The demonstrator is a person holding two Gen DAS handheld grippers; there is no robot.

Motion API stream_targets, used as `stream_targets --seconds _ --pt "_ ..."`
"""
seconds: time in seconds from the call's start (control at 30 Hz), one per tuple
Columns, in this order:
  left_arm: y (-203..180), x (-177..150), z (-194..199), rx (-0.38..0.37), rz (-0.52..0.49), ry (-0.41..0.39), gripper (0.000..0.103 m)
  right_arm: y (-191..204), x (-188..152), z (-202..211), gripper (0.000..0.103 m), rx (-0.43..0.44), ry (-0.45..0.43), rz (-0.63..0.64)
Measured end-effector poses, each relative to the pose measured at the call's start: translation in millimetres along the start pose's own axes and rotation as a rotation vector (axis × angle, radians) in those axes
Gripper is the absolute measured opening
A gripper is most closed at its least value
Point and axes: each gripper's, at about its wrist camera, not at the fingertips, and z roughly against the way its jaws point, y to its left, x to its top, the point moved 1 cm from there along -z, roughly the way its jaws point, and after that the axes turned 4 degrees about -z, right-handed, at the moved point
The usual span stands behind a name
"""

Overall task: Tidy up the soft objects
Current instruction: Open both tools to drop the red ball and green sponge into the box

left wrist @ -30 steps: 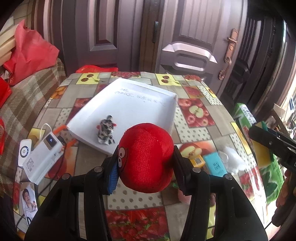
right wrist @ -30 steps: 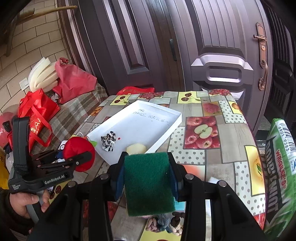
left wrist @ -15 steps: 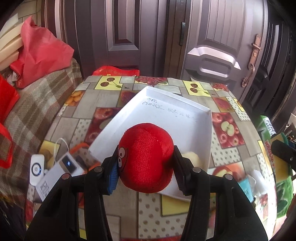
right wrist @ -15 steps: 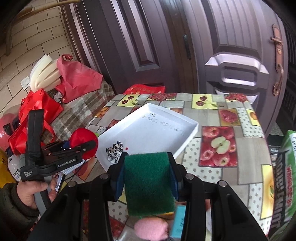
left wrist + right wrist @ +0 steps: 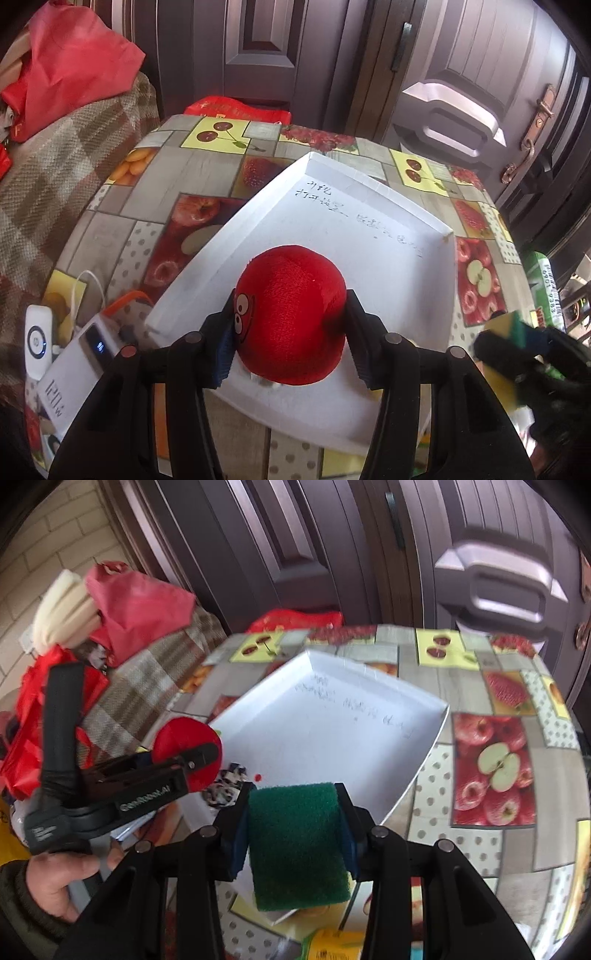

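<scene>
Closest in, the left hand-held gripper (image 5: pixel 290 325) is pinching a red plush ball (image 5: pixel 291 314) and the right hand-held gripper (image 5: pixel 295 825) is pinching a green scouring sponge (image 5: pixel 297 843); both hang over the near edge of the white tray (image 5: pixel 369 236), probably lined up so each can drop in. A small black-and-white soft thing (image 5: pixel 225 781) already sits inside, near the tray's edge. Fruit-print tabletop (image 5: pixel 155 206) underneath, dark door (image 5: pixel 461 74) behind.
</scene>
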Motion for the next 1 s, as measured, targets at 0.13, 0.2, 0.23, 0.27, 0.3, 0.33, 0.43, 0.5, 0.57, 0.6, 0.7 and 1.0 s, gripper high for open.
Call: stream_targets --seconds 0.13,0.2,0.23,0.27,0.3,0.33,0.43,0.5,0.57,0.6,0.7,1.0 --pt "8 3 -11 -0.03 0.043 -0.03 0.096 -5 2 -21 0.058 -0.002 -0.004 -0.05" --pt "12 3 -13 -0.03 0.059 -0.048 0.103 -12 4 -22 0.095 -0.013 -0.025 -0.106" --pt "13 3 -15 -0.045 0.064 -0.048 0.103 -17 5 -20 0.101 -0.002 -0.044 -0.136" --pt "12 3 -17 -0.067 0.066 -0.047 0.103 -20 4 -19 0.103 0.008 -0.05 -0.151" --pt "11 3 -19 -0.085 0.068 -0.049 0.103 -24 4 -16 0.103 0.005 -0.057 -0.165" --pt "9 2 -22 -0.109 0.068 -0.051 0.103 -26 3 -13 0.103 -0.002 -0.064 -0.174" --pt "-3 0 -37 -0.16 0.057 -0.032 0.103 -37 -3 3 0.103 0.005 -0.087 -0.218" --pt "-8 -1 -48 -0.149 0.039 -0.015 0.103 -46 -9 21 0.103 0.018 -0.107 -0.247" --pt "-12 -4 -57 -0.124 0.013 0.004 0.103 -58 -17 43 0.103 0.016 -0.132 -0.269" --pt "-13 -6 -62 -0.111 0.003 0.017 0.103 -63 -21 53 0.103 0.014 -0.142 -0.279" --pt "-11 -16 -74 -0.059 -0.019 0.077 0.103 -84 -35 83 0.103 -0.001 -0.174 -0.335" --pt "-21 -47 -57 -0.011 -0.018 0.097 0.103 -130 -96 139 0.103 -0.005 -0.191 -0.521"
